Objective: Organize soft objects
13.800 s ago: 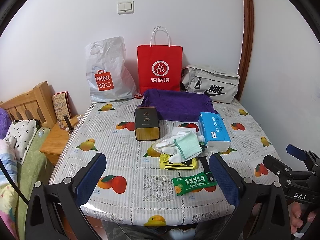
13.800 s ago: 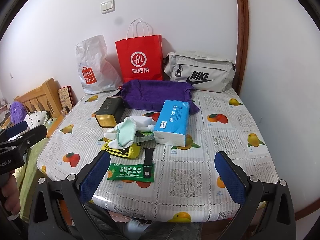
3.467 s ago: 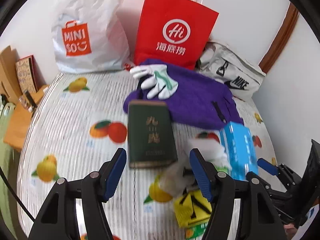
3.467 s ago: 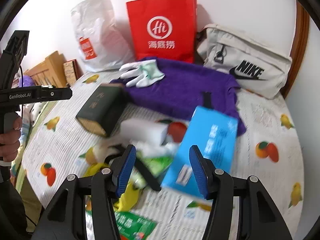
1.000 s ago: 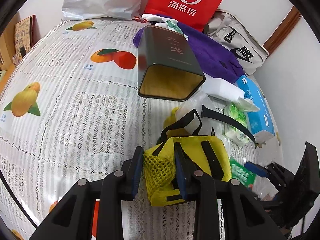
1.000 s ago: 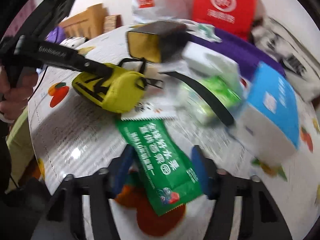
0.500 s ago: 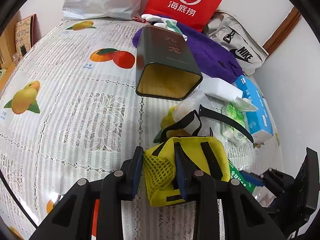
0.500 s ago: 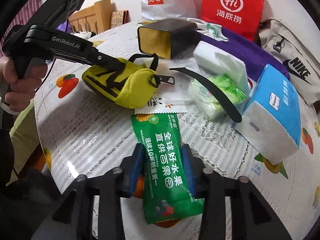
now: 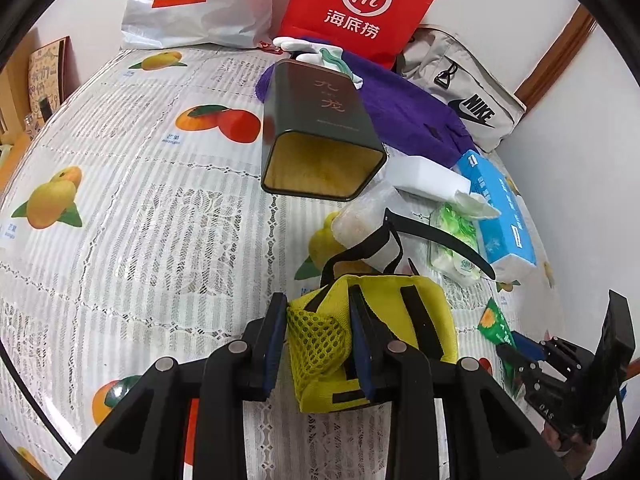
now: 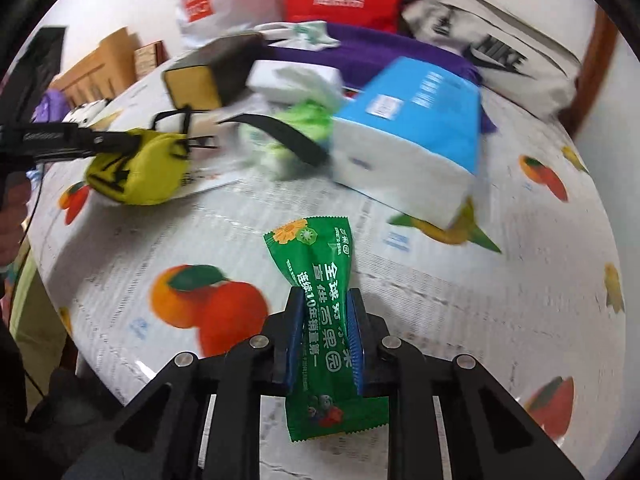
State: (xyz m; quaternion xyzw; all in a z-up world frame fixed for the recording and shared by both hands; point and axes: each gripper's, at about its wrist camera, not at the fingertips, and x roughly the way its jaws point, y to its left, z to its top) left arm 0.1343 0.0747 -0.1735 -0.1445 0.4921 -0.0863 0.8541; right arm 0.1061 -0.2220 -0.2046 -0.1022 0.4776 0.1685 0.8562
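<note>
Left gripper [image 9: 316, 338]: clamped on yellow pouch [image 9: 376, 336]. Right gripper [image 10: 325, 340]: jaws closing, pinching green packet [image 10: 324, 320] above table [image 10: 440, 300].

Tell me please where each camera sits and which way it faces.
Left wrist: on the left hand-held gripper, looking down along its fingers at the yellow fabric pouch it pinches.
Right wrist: on the right hand-held gripper, jaws closing on the green foil snack packet; a hand shows at left.
Shared: pouch, packet, blue tissue pack.
</note>
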